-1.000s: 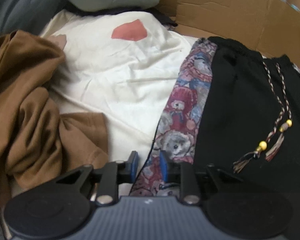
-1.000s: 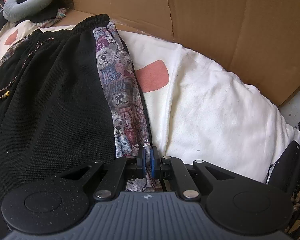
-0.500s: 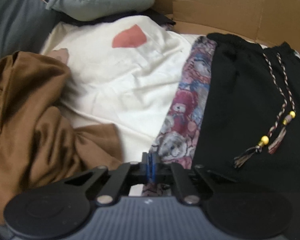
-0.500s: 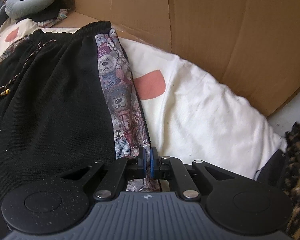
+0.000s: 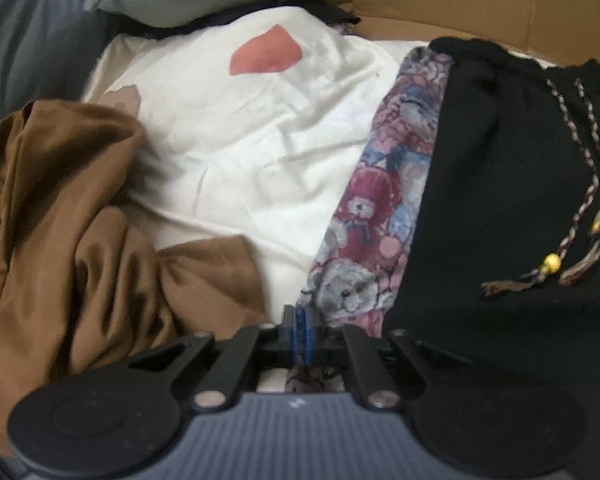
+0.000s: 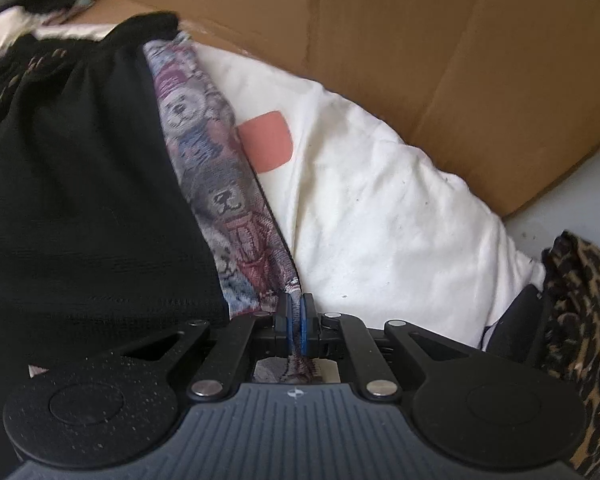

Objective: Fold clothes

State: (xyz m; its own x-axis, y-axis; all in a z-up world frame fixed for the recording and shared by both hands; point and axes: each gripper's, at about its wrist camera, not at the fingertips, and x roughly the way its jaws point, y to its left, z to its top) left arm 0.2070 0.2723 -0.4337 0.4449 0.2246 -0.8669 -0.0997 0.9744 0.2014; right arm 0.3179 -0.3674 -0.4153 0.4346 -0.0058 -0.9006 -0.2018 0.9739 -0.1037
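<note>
A cardboard wall point(image 6: 440, 60) backs a white sheet point(image 5: 268, 152) on which black shorts point(image 5: 500, 200) lie spread flat, waistband toward twelve o'clock, a bear-print stripe point(image 5: 380, 216) down each side. A crumpled brown garment point(image 5: 60, 240) sits at nine o'clock in the left view. The left gripper point(image 5: 301, 332) is pressed together on one stripe's near end; the right gripper point(image 6: 296, 322) pinches the other stripe point(image 6: 220, 184). From each grip the shorts' long axis runs away toward twelve, so both hands hold the hem end equally.
</note>
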